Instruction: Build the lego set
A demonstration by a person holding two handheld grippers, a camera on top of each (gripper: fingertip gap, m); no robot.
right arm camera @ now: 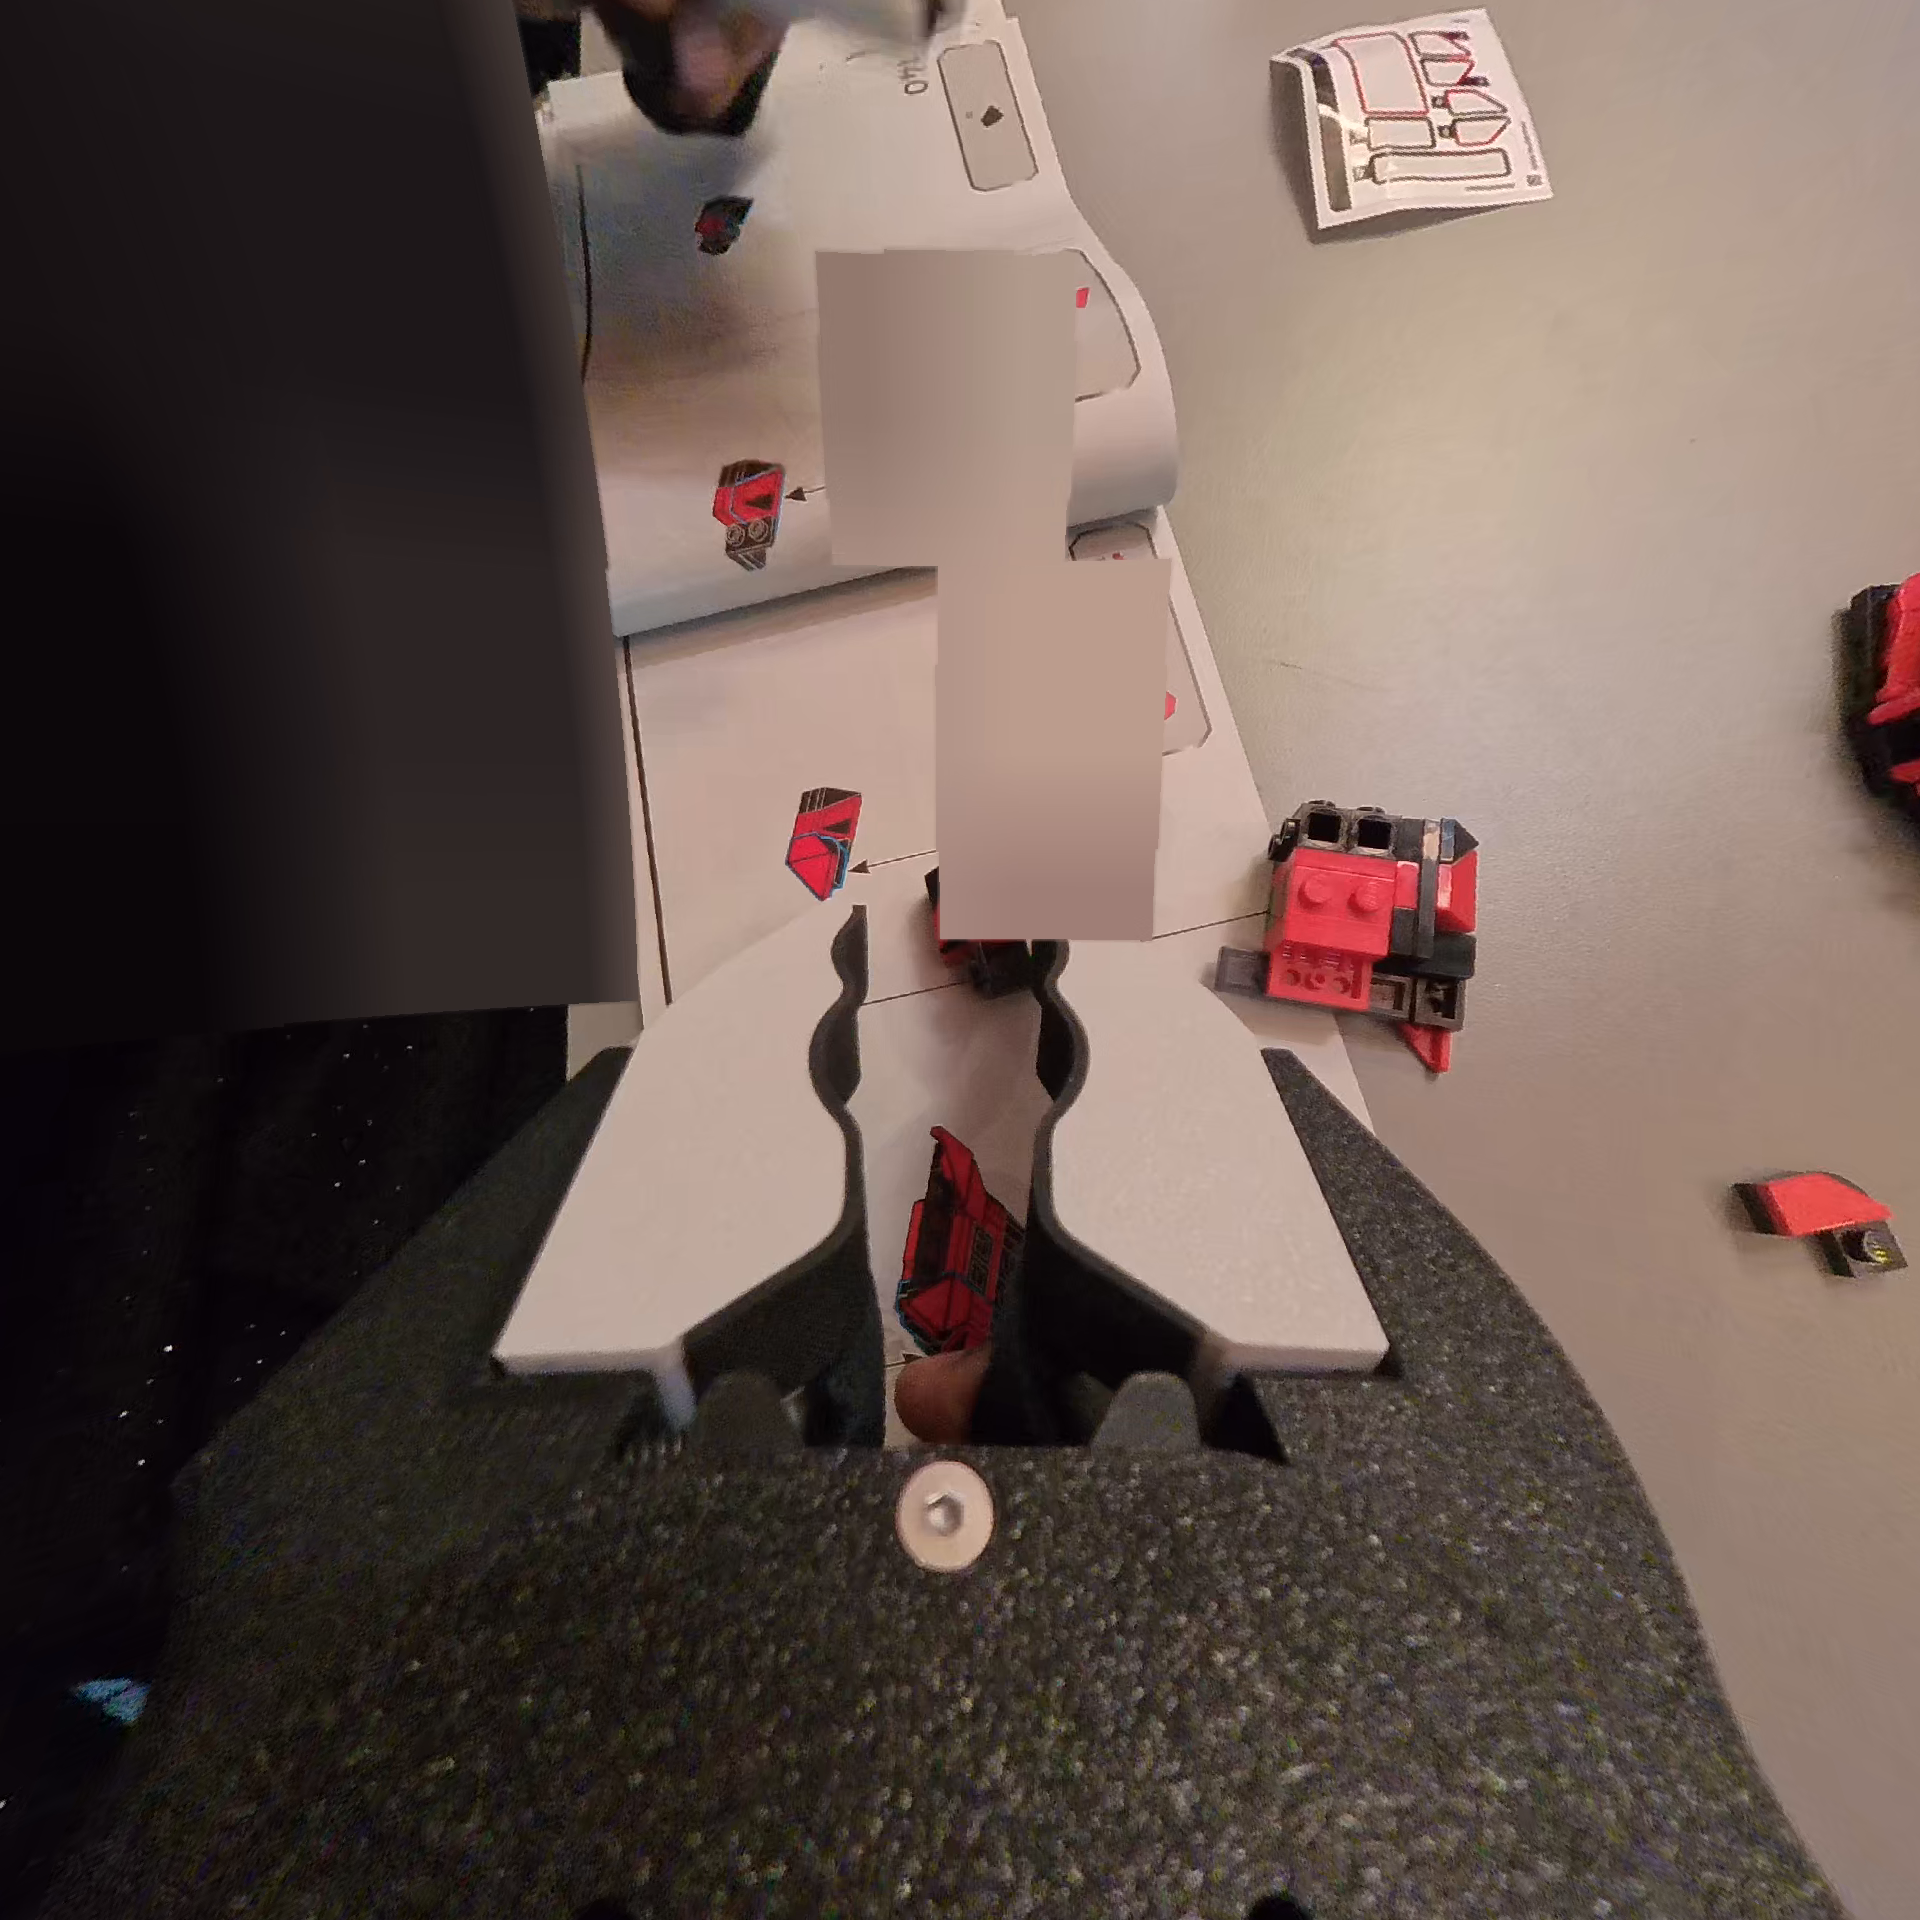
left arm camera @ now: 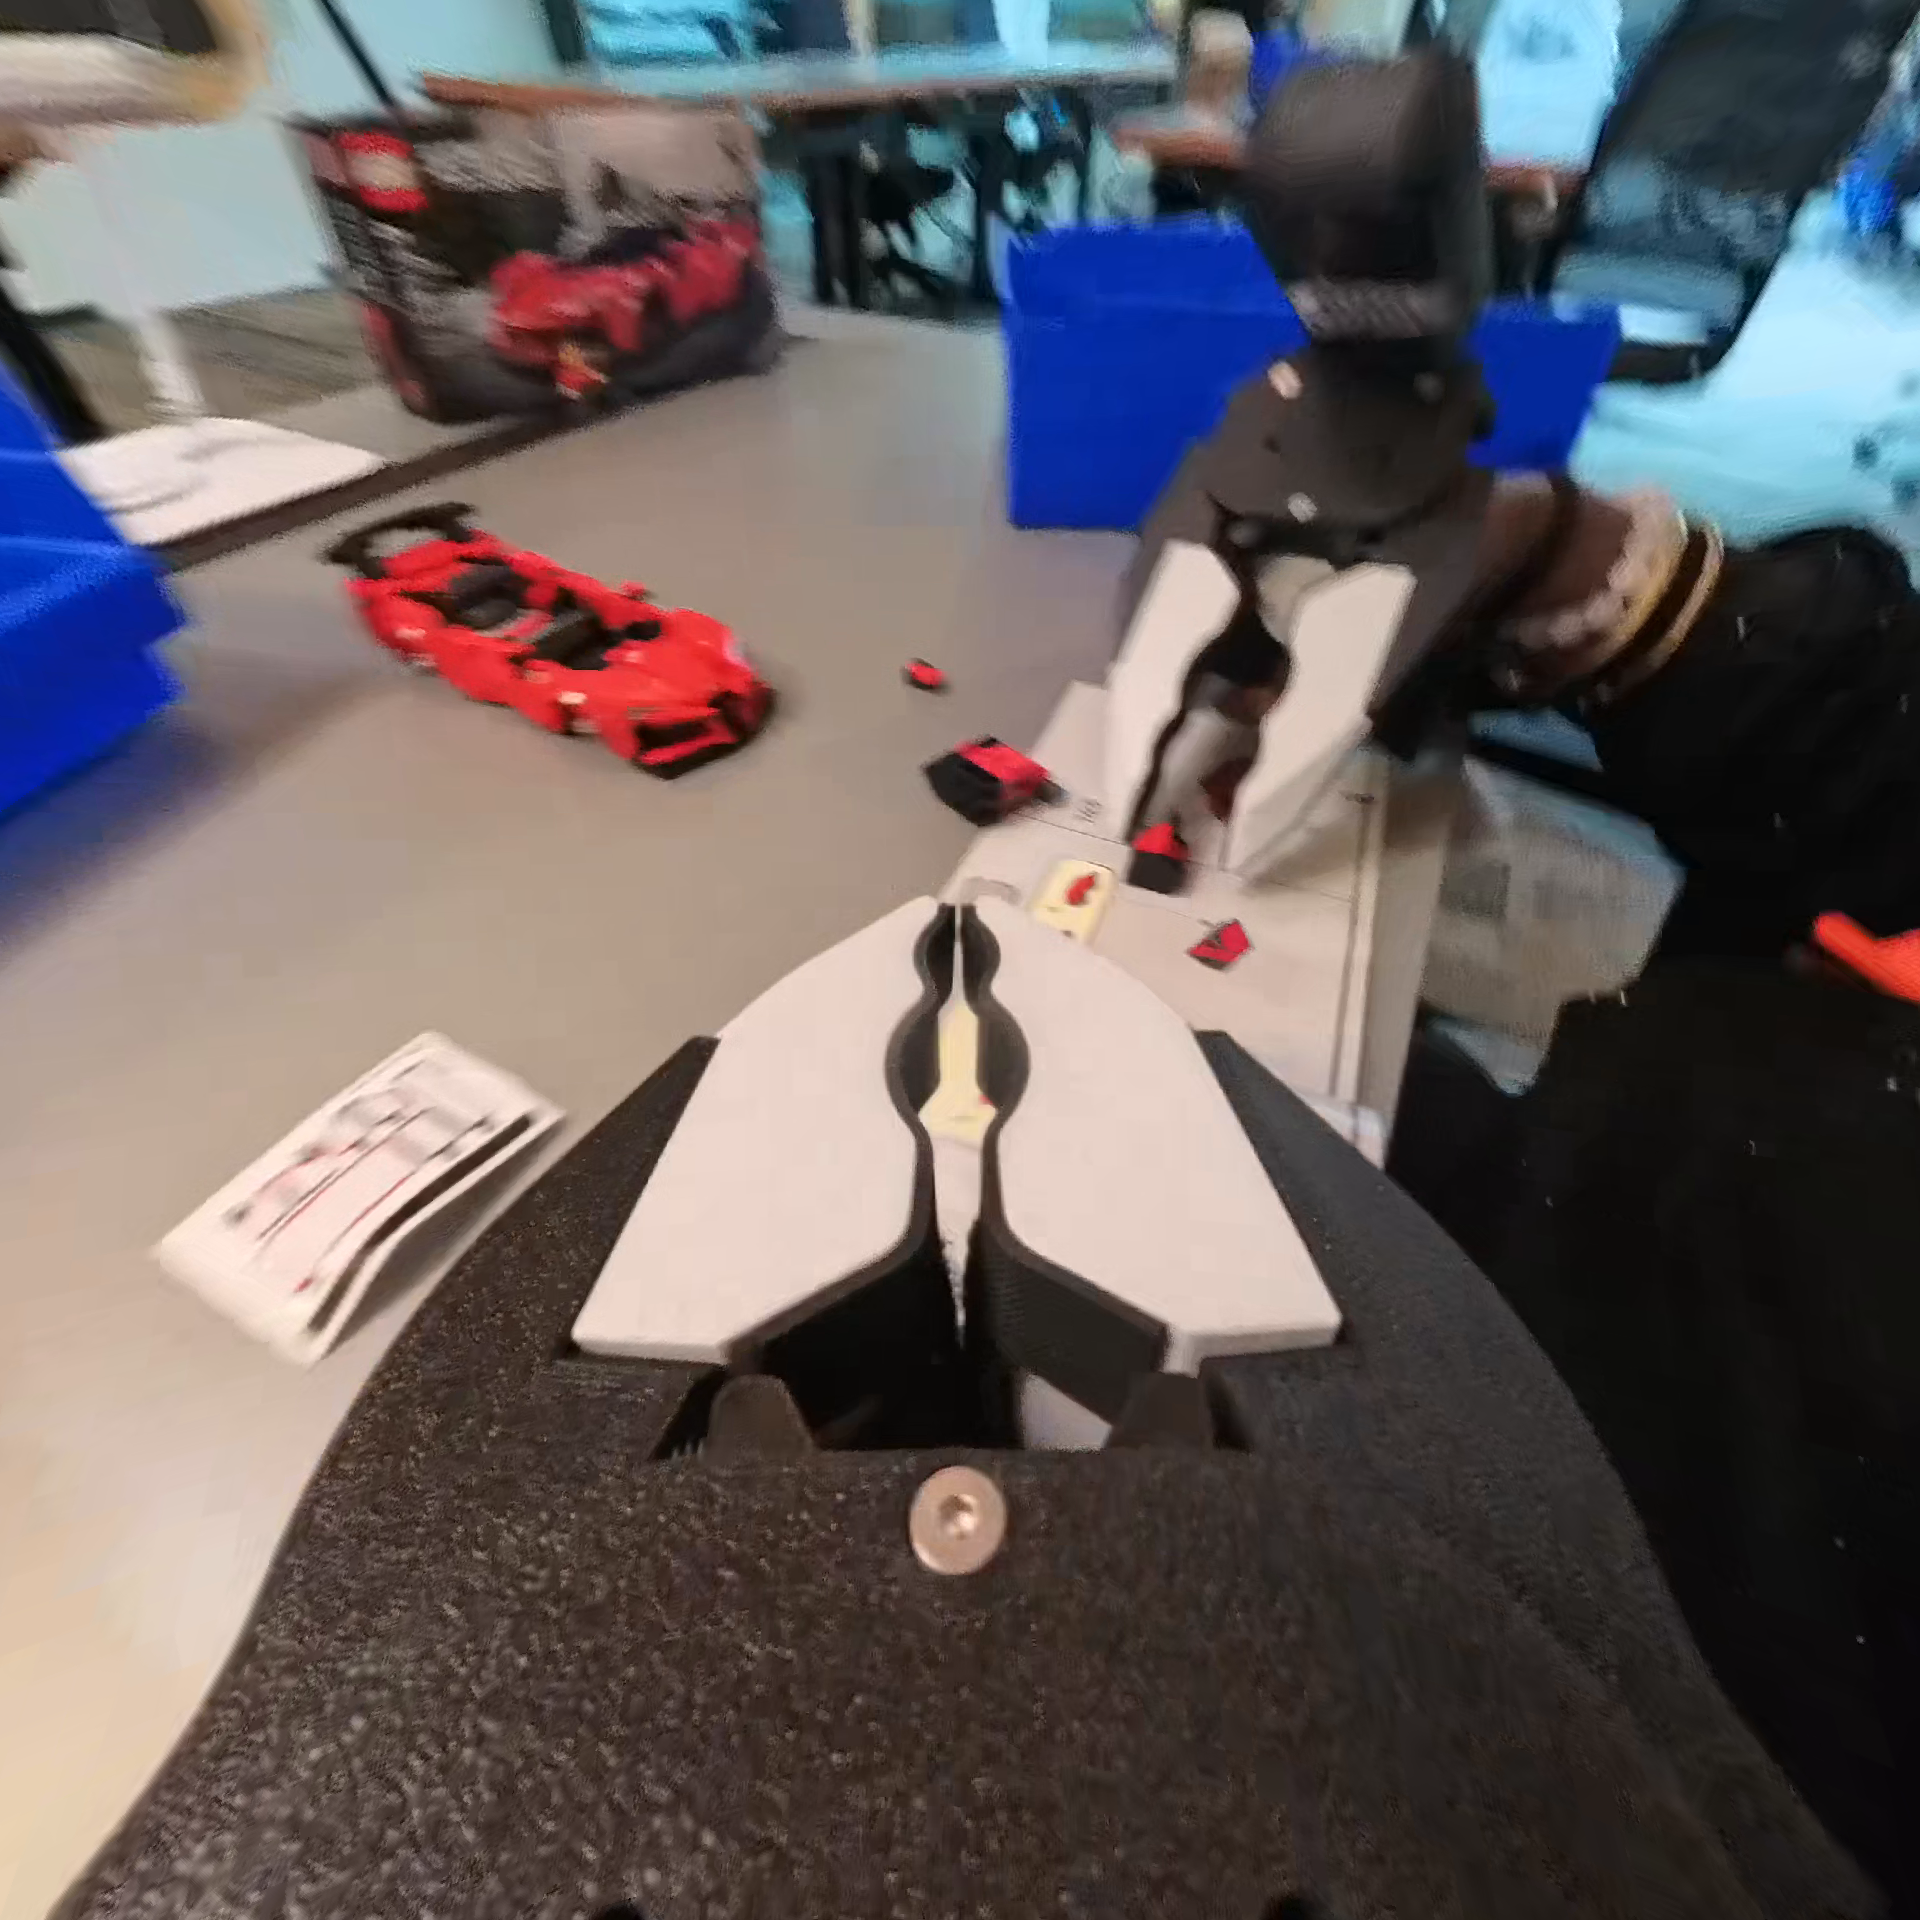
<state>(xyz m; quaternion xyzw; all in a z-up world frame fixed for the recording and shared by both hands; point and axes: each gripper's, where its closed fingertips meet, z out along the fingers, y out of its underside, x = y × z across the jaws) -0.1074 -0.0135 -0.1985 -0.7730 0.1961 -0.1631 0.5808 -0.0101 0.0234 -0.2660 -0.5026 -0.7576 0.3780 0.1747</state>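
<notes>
My left gripper (left arm camera: 956, 920) is shut, its tips over the near corner of the open instruction booklet (left arm camera: 1299, 987). My right gripper (right arm camera: 951, 940) is open above the booklet (right arm camera: 727, 727). A small red and black lego piece (right arm camera: 987, 961) lies on the page at its tips, against one finger and clear of the other, partly hidden by a blur patch. The left wrist view shows that gripper (left arm camera: 1195, 847) pointing down at the same piece (left arm camera: 1158, 857). A red and black sub-assembly (right arm camera: 1361, 925) sits at the booklet's edge and also shows in the left wrist view (left arm camera: 987, 774).
The red lego car (left arm camera: 551, 634) stands farther off on the grey table, with its box (left arm camera: 540, 260) behind. Blue bins (left arm camera: 1132, 374) stand at the back and left. A sticker sheet (right arm camera: 1408, 114) and a small red piece (right arm camera: 1818, 1216) lie loose. A dark sleeve (left arm camera: 1766, 727) is on the right. One gripper's finger ends stand about 12 cm off the other's.
</notes>
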